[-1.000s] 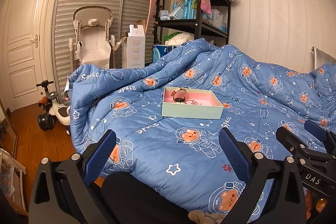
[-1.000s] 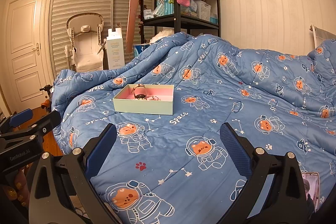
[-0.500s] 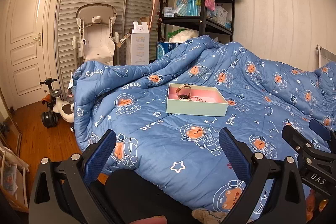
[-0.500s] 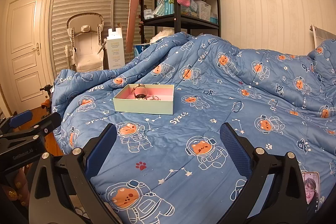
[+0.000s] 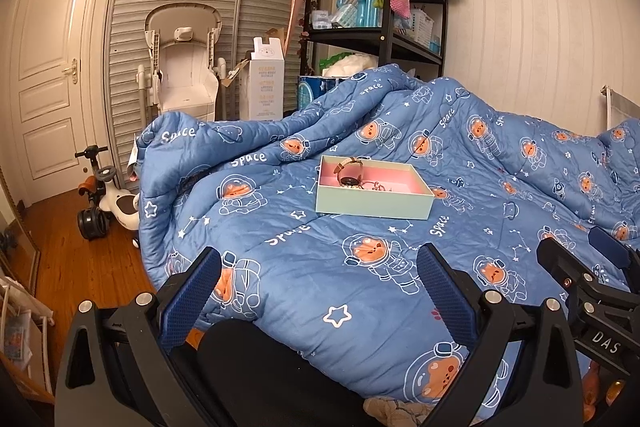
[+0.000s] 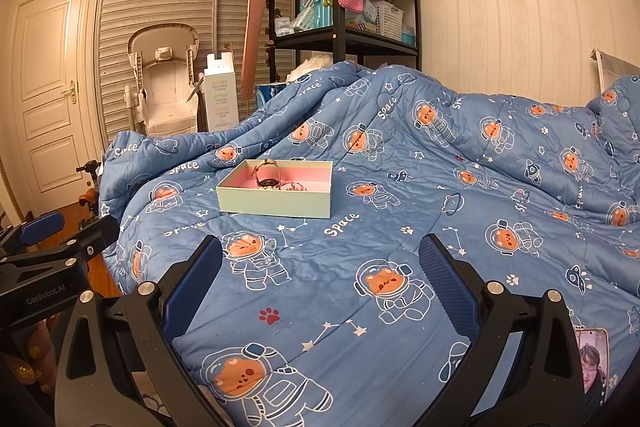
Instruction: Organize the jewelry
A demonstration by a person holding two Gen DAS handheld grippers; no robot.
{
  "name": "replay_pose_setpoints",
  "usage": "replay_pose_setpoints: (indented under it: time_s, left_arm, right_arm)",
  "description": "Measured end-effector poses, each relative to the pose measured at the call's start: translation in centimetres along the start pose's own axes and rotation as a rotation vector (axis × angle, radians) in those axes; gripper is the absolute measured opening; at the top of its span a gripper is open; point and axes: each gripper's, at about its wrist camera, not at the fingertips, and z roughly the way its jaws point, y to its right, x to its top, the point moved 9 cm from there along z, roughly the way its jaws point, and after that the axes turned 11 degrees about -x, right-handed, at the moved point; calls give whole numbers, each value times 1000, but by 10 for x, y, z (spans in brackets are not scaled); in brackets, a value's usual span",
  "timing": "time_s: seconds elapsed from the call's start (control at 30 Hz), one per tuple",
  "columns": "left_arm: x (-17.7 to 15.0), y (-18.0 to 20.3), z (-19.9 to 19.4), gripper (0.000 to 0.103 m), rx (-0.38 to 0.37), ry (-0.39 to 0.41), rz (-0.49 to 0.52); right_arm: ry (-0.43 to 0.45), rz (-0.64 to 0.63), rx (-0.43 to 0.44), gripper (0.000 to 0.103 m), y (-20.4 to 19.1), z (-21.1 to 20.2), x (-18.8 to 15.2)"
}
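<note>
A blue space-print quilt (image 5: 360,291) covers the bed; the pale-green box (image 5: 374,191) rests on it, its jewellery (image 6: 280,183) tangled, indistinct. Left gripper (image 5: 320,291) and right gripper (image 6: 320,283) gape wide, empty.

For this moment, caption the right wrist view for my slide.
Open right gripper faces a mint, pink-lined box holding a watch on a space-print duvet.

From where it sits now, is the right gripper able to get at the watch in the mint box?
Probably yes. The right gripper is open and empty, and only bare blue space-print quilt lies between it and the mint-green pink-lined box. The box has no lid, and the watch stands exposed near its left end.
</note>
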Motion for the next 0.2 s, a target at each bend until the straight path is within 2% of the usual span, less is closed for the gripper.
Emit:
replay_pose_setpoints:
  time_s: [0.2]
  left_arm:
    - [2,0,4,96,3,-9,-1]
  right_arm:
    - [-2,-2,0,97,0,0,0]
